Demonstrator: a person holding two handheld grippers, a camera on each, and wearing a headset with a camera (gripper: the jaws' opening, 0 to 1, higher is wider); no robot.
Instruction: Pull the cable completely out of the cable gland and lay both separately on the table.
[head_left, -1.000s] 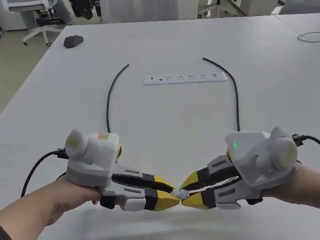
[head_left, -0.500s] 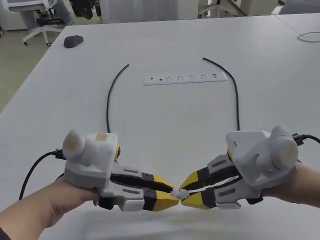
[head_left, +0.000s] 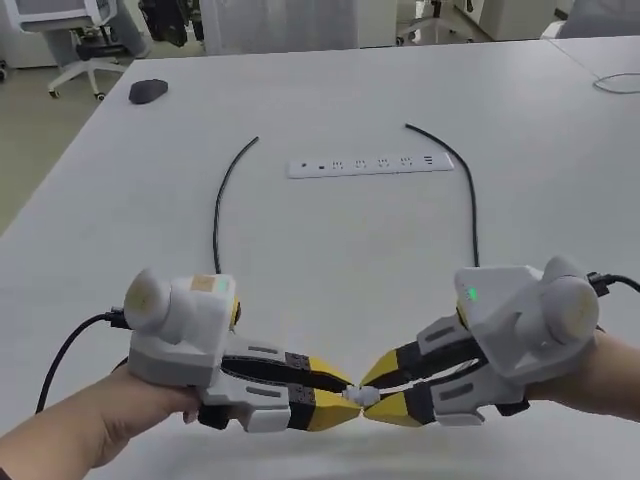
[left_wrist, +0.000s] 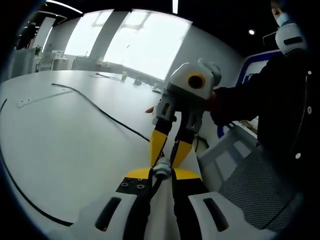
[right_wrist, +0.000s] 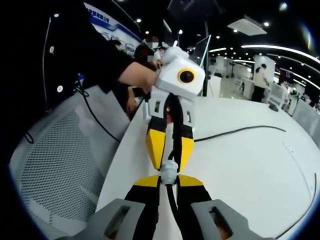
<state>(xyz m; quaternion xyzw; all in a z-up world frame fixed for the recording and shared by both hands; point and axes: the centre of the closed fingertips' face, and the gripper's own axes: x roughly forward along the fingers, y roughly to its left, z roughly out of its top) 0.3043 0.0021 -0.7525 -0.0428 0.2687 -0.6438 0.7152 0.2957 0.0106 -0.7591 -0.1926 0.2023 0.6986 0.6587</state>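
Vs 0.5 s ago little is changing. Your head cam is tipping down a touch, so the whole view is sliding. The L gripper (head_left: 346, 398) and R gripper (head_left: 372, 398) are still meeting tip to tip low in the head view. The gland (head_left: 358, 397) is still sitting between them, w/ the cable (head_left: 216, 215) still threaded thru it.

L fingers (left_wrist: 136, 175) are pinching the white gland at their tips. R fingers (right_wrist: 150, 181) are closing narrow on the black cable right behind the gland, which is sitting just past their tips.

Room: you're working close to the near edge of the surface (head_left: 340, 260). Both gripper views are showing that edge just beside the fingers, w/ a mesh chair (right_wrist: 55, 155) beyond it. Ahead, bare surface is stretching up to the strip (head_left: 368, 163), well apart from the grippers. A mouse (head_left: 148, 91) is lying far off by the left edge. Outward to each side, the surface is lying open.

The gland's long axis is running L-R across your view, in line w/ both sets of fingers and approx parallel to the strip. The cable is coming out behind each gripper, and its two runs are heading away from you. The L run is ending left of the strip; the R run is passing just beside the strip's right end.
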